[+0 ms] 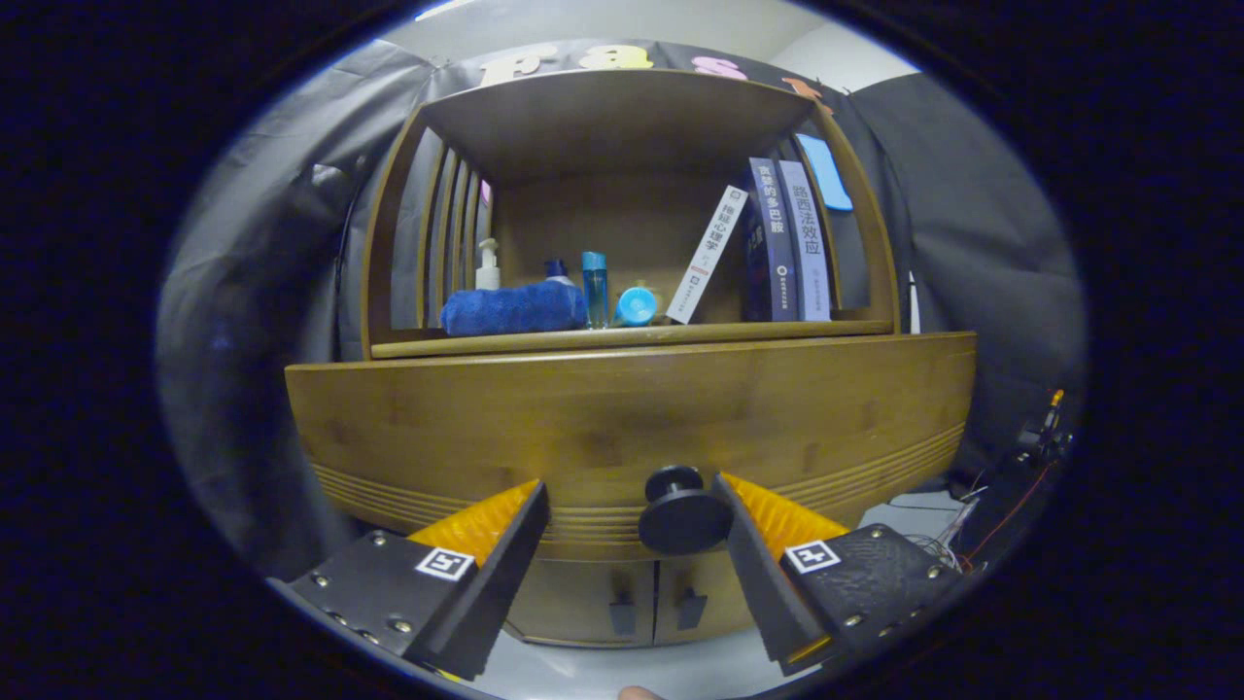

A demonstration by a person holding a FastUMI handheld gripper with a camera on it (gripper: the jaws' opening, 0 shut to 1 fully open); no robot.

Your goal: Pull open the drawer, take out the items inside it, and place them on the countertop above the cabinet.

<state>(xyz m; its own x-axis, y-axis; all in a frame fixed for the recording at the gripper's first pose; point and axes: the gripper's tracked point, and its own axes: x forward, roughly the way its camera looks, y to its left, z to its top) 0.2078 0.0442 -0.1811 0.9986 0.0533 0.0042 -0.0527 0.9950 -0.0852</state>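
With the drawer (632,418) seemingly not yet pulled, the gripper (632,506) brackets its knob (683,515) jaws wide, needing to close and pull

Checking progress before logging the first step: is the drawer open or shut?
Shut: the drawer front sits flush under the countertop, no gap. The open gripper has the knob between its fingers, unclamped.

The wooden shelf (622,337) carries towel (513,308), bottles (594,289), books (785,243).
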